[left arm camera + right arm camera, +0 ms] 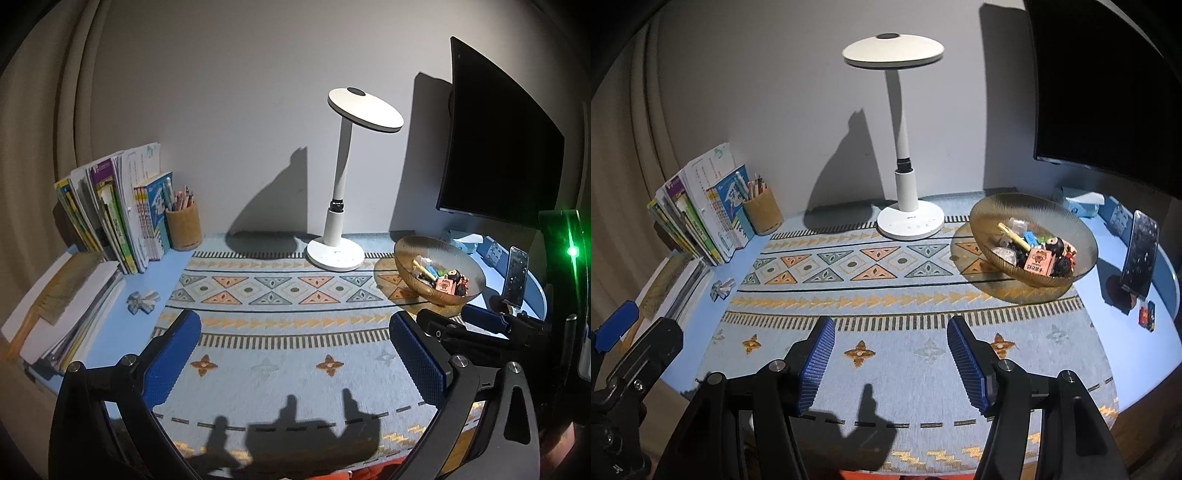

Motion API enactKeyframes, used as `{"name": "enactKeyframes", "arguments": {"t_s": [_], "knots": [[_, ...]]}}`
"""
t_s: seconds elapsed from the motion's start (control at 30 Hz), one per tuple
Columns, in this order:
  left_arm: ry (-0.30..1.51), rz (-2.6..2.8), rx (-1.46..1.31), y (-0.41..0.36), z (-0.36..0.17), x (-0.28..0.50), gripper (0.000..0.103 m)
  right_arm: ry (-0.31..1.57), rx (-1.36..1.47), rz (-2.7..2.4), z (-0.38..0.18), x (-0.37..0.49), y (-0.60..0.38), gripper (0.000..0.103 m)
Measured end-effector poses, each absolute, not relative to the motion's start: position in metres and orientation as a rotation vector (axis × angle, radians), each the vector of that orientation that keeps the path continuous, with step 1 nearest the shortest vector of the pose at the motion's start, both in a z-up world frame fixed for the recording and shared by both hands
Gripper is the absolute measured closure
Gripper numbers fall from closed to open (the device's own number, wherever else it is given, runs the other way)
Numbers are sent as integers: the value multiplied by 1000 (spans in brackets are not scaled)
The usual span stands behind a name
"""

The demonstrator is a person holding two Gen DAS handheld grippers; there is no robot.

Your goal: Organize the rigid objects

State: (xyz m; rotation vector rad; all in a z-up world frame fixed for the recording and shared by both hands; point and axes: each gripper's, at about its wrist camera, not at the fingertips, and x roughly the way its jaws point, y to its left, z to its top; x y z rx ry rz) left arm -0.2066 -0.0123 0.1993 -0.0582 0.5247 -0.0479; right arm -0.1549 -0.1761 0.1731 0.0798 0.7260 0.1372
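Both grippers hang over the near edge of the patterned mat [886, 295] with nothing between their blue pads: the left gripper [295, 354] is spread wide and released, the right gripper [890, 354] stands part-open and also empty. The rigid odds and ends already sit gathered in the amber glass bowl [993, 206] at the far right of the surface, beside the white lamp [908, 218]. The one small loose piece that looks left out is the pale star-shaped toy [143, 302], lying on the bare blue surface [110, 332] at the left edge of the mat, just near the stack of books [110, 206]. It lies ahead and to the left of the left gripper, and well apart from the right one, so the left hand is probably the nearer one. The toy is squat, with no clear long axis.
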Motion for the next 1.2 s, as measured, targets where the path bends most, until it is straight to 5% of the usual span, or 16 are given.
{"name": "enactKeyframes", "arguments": {"t_s": [0.07,0.13,0.2,0.83,1.2], "knots": [[529,-59,-71,-11,198,-206,1,727,62,138,173,-155,-172,39],[547,-70,-77,-11,195,-202,1,726,51,129,171,-155,-170,24],[568,-86,-76,-14,189,-197,1,723,45,115,167,-154,-171,20],[716,-73,20,-47,113,-122,1,782,87,99,90,-95,-203,19],[488,22,-9,-27,134,-116,1,697,43,88,77,-76,-204,17]]}}
